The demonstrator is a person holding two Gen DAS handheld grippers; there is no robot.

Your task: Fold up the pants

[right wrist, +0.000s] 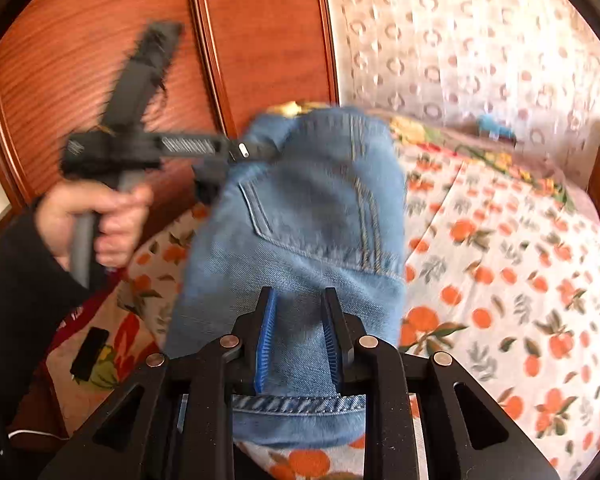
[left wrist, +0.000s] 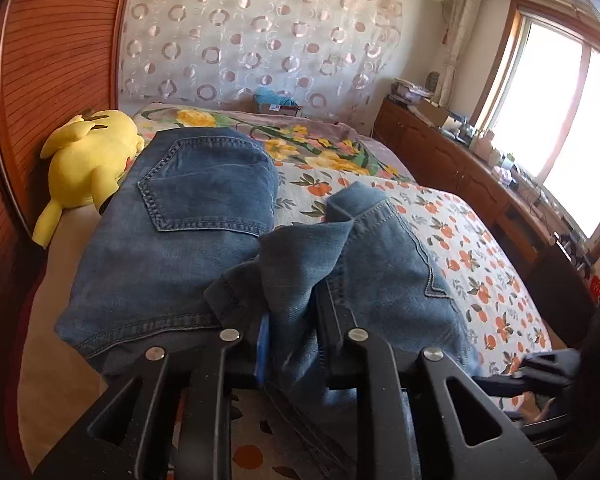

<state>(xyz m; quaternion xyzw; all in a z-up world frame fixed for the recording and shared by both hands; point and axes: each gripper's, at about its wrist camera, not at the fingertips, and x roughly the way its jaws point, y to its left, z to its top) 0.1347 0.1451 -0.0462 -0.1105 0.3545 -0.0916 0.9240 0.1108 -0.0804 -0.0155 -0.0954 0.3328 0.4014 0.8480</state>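
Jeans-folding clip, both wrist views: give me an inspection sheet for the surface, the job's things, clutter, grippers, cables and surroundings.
Surface: bed with an orange-fruit print sheet, and a floral blanket at the far end.
Job's things: blue jeans, partly folded, back pocket up, bunched near the camera.
Clutter: yellow plush toy beside the jeans; a small dark flat object on the bed edge.
Grippers: left gripper has denim between its fingers; right gripper also straddles denim; whether the pads press is unclear in both.
Cables: nothing seen.
Surroundings: wooden wardrobe, patterned curtain, low cabinet cluttered under a bright window.
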